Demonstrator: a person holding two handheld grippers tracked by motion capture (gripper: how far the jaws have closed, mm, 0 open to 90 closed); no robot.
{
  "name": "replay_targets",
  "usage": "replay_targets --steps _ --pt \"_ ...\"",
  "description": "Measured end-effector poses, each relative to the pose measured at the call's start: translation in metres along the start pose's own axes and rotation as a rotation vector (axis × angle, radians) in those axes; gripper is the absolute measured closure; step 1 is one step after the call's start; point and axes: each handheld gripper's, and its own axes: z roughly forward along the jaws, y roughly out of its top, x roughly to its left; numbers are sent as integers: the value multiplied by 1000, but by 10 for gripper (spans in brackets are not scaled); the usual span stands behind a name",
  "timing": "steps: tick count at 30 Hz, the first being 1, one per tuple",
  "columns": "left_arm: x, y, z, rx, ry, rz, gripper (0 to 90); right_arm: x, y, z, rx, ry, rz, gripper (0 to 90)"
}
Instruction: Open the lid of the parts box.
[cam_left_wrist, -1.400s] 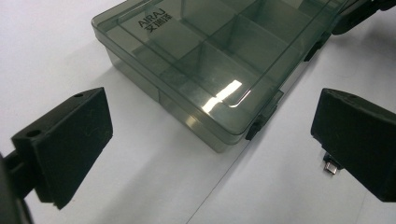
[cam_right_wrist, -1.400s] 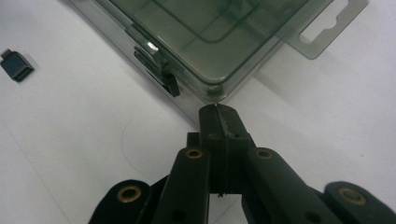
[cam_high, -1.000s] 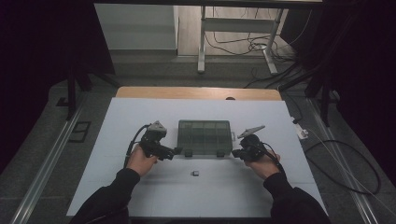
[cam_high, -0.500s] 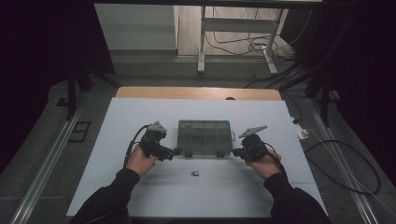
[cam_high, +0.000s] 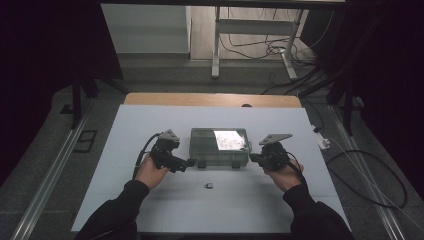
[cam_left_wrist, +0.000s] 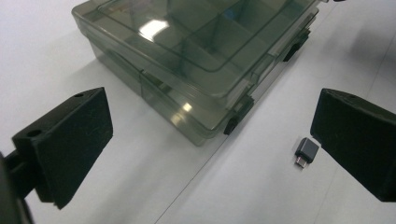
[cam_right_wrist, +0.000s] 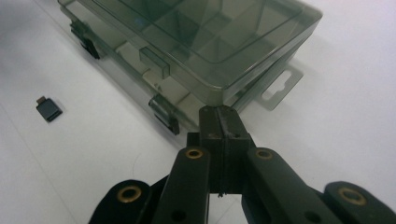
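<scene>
While the right claw (cam_right_wrist: 219, 116) is clenched on nothing, its tips pressed to the box's (cam_right_wrist: 196, 42) near right corner, the left claw (cam_left_wrist: 210, 140) stands released, wide apart, just off the box's (cam_left_wrist: 196, 60) near left corner with nothing between its jaws. The box (cam_high: 219, 145) lies shut in the middle of the white worktop (cam_high: 125, 200), two dark latches (cam_left_wrist: 233, 122) on its near side, a hang tab (cam_right_wrist: 280, 86) at its right end. A small adapter (cam_high: 209, 185) lies on the worktop just in front of the box, apart from it; in the left gripper view the adapter (cam_left_wrist: 307, 151) sits close by the right-hand jaw. Judging from this, the risk is a sliding box: a push from the clenched claw at one corner, with the other side unbraced, could pivot it across the smooth sheet instead of freeing a latch. A sweep of the released claw could also knock the adapter away.
</scene>
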Motion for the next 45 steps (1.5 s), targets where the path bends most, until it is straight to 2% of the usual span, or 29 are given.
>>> replay_targets --steps 7,12,15,28,45 --pt "-1 2 -1 -5 10 -10 0 0 6 -5 -49 2 1 887" --pt "-1 4 -1 -14 10 -21 0 -1 12 -6 -85 13 20 887" --pt "-1 5 -1 -12 7 -13 0 -2 15 -5 -101 19 25 887" --pt "-3 8 3 -27 -14 -5 0 -3 29 -3 -135 27 37 887" --pt "-9 15 16 -3 5 19 0 -13 44 -6 -186 52 76 886"
